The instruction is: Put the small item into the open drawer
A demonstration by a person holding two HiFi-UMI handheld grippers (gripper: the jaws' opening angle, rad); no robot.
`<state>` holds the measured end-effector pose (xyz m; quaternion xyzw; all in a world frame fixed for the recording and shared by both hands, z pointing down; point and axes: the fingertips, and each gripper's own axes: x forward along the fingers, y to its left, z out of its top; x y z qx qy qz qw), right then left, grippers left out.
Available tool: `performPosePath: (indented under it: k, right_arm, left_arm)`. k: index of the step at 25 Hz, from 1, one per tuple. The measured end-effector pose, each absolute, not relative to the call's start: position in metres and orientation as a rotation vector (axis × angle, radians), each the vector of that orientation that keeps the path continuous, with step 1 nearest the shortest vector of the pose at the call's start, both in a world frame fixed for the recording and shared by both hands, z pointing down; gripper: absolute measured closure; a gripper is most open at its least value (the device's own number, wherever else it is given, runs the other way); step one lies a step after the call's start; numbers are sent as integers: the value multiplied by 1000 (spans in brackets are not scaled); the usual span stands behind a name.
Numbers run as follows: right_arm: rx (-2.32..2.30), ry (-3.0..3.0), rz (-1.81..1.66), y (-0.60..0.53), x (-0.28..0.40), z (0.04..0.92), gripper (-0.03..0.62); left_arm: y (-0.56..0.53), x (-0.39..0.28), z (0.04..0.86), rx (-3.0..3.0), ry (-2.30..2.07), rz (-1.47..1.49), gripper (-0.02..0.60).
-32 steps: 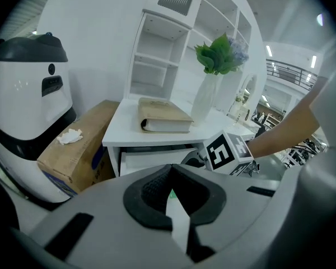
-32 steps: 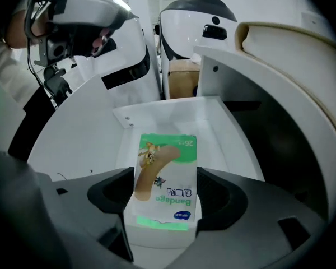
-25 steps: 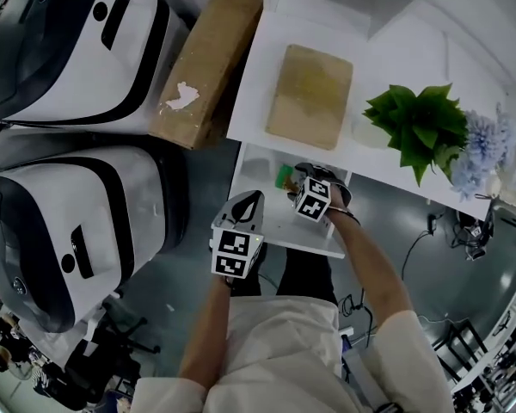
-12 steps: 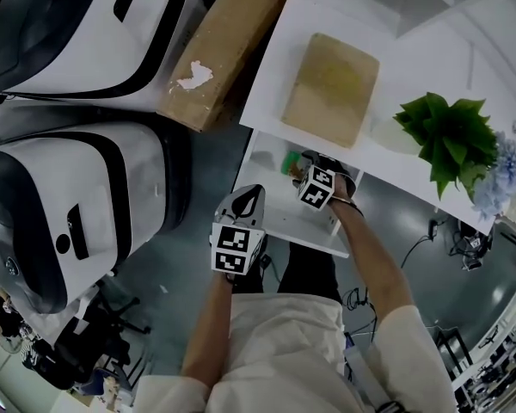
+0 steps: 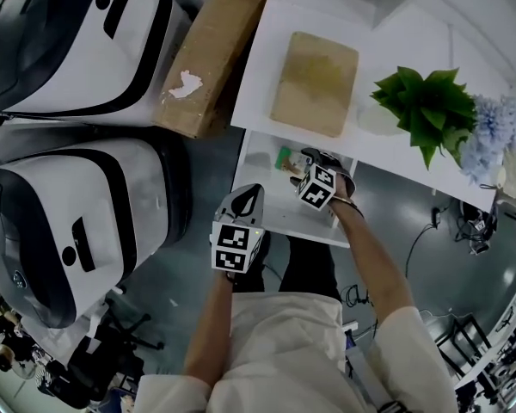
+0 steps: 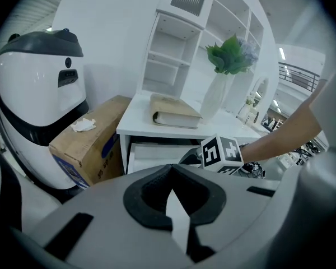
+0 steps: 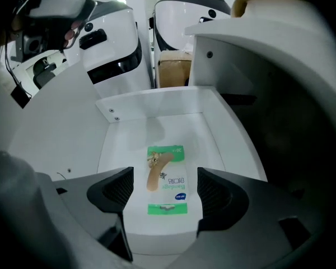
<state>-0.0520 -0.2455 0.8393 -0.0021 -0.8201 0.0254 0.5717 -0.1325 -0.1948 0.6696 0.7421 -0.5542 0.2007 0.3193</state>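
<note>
In the open drawer (image 7: 123, 144) under the white desk (image 5: 258, 93): the bandage packet (image 7: 167, 179) lies flat on the drawer floor, roughly mid-floor, green bands at both ends, printed side up.

Right claw (image 7: 165, 190): jaws wide apart, gripping nothing. In the right gripper view the packet shows in the gap between the two jaws, clear of both pads. Can't tell how high the claw sits above it. In the head view the right gripper is over the drawer, arm reaching in from the front.

Left claw (image 6: 171, 190): jaws closed together, nothing between them. It hangs in front of the drawer, close to the person's torso, pointing toward the desk. Its camera catches the right gripper's marker cube (image 6: 221, 153) over the drawer.

On the desk top:
- tan book (image 5: 315, 83), lying flat, above the drawer
- green plant (image 5: 426, 106) in a white vase, to the right of the book, apart from it
- pale blue flowers (image 5: 486, 136) just beside the plant

Left of the desk: cardboard box (image 5: 211, 54) on the floor, up against the desk's side, crumpled white scrap (image 5: 182, 84) on top. Further left, two big white-and-black machines (image 5: 77, 222). White shelf unit (image 6: 179, 43) stands at the back of the desk.
</note>
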Motion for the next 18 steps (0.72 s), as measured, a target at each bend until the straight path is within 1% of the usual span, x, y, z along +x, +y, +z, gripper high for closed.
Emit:
performPosePath:
  k: [6,10,18]
  right_arm:
    - [209,-1989,198,-249,-44,800,221]
    - [417,-2059,347,-244,-39,761,221]
    - [779,-2104,519,-232,-9,702,221]
  left_arm:
    - [-192,-129,664,2002,-1420,520,565]
    - [-188,-126,658,2022,-1392,511,565]
    - [-183,-116,633,2125,-1332,513,565]
